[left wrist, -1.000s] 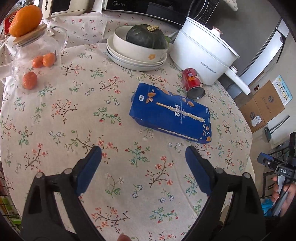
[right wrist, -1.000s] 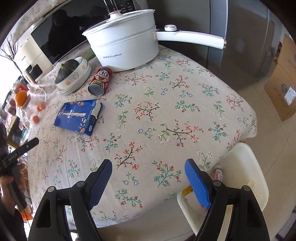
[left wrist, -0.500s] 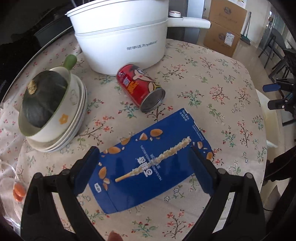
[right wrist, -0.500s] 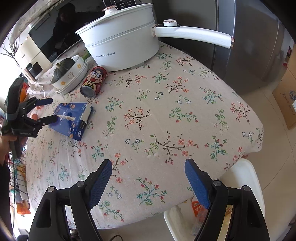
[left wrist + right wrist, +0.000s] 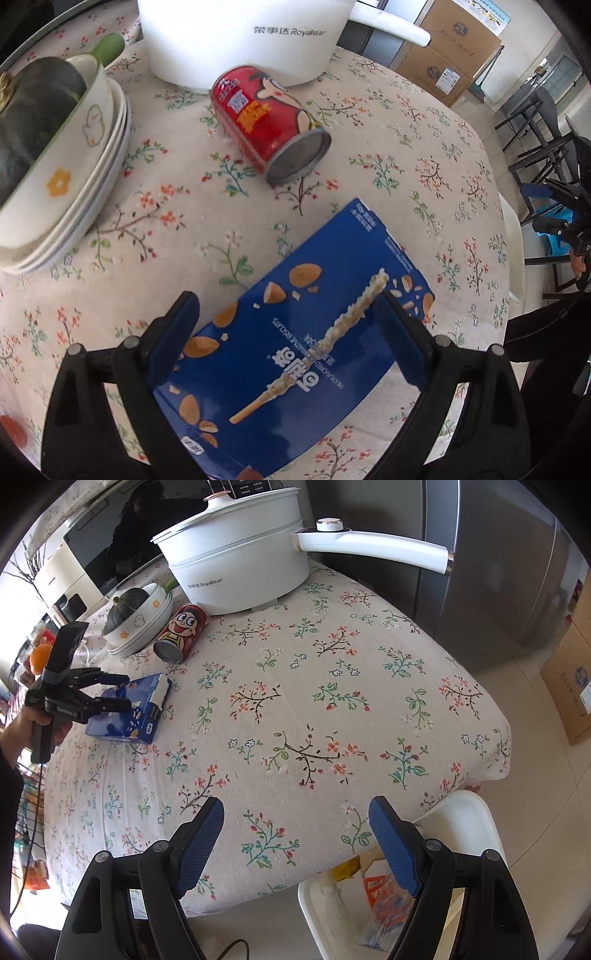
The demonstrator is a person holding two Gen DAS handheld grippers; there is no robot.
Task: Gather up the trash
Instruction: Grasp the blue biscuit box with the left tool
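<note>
A blue biscuit box (image 5: 295,339) lies flat on the floral tablecloth (image 5: 388,155); it also shows in the right wrist view (image 5: 136,709). My left gripper (image 5: 286,321) is open, its jaws standing either side of the box's near half without closing on it; it also shows in the right wrist view (image 5: 110,692). A red drink can (image 5: 266,122) lies on its side just beyond the box, also in the right wrist view (image 5: 181,633). My right gripper (image 5: 295,834) is open and empty over the table's near edge, above a white bin (image 5: 476,816) holding trash.
A white electric pot (image 5: 240,568) with a long handle stands at the back. Stacked bowls holding a dark green squash (image 5: 33,107) sit left of the can. Cardboard boxes (image 5: 447,48) and black chairs (image 5: 535,122) stand on the floor beyond the table.
My left gripper has swung round and moved in low over the blue box, so its jaws now straddle it. My right gripper has shifted slightly, with the bin now below it.
</note>
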